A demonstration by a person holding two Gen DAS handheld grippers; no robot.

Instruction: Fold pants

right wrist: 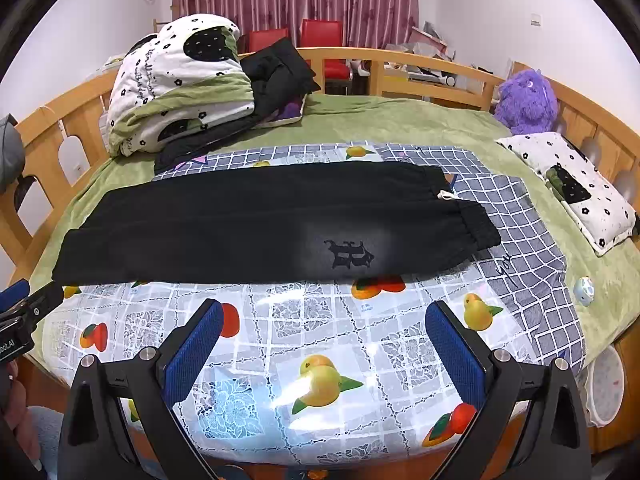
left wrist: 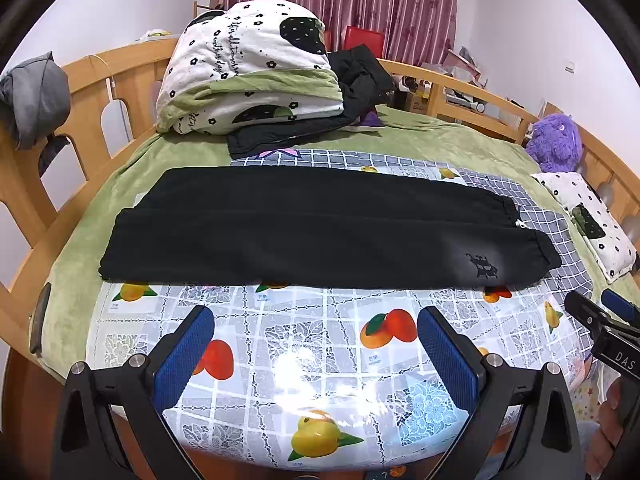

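A: Left wrist view: the left gripper [left wrist: 316, 344] hangs over the fruit-print plastic cover [left wrist: 320, 360], its blue pads [left wrist: 184, 356] spread wide with nothing between them.

B: And the pants [left wrist: 320, 236]?

A: Black, lying flat across the cover toward twelve o'clock of the tongs, one leg laid on the other, waistband out at three o'clock, leg ends at nine. No pad touches them.

B: On the right wrist view the right gripper [right wrist: 324, 340] is just as wide open and holds nothing. The pants [right wrist: 260, 224] stretch across at twelve o'clock, with a dark emblem [right wrist: 348, 254] near the front edge.

A: Beyond them?

B: A folded white and green quilt [right wrist: 176, 80] at eleven o'clock, a black jacket [right wrist: 280, 72] against it, a purple plush toy [right wrist: 526, 100] at two o'clock beside the wooden bed rail [right wrist: 400, 60], and a pillow [right wrist: 576, 184] just below it.
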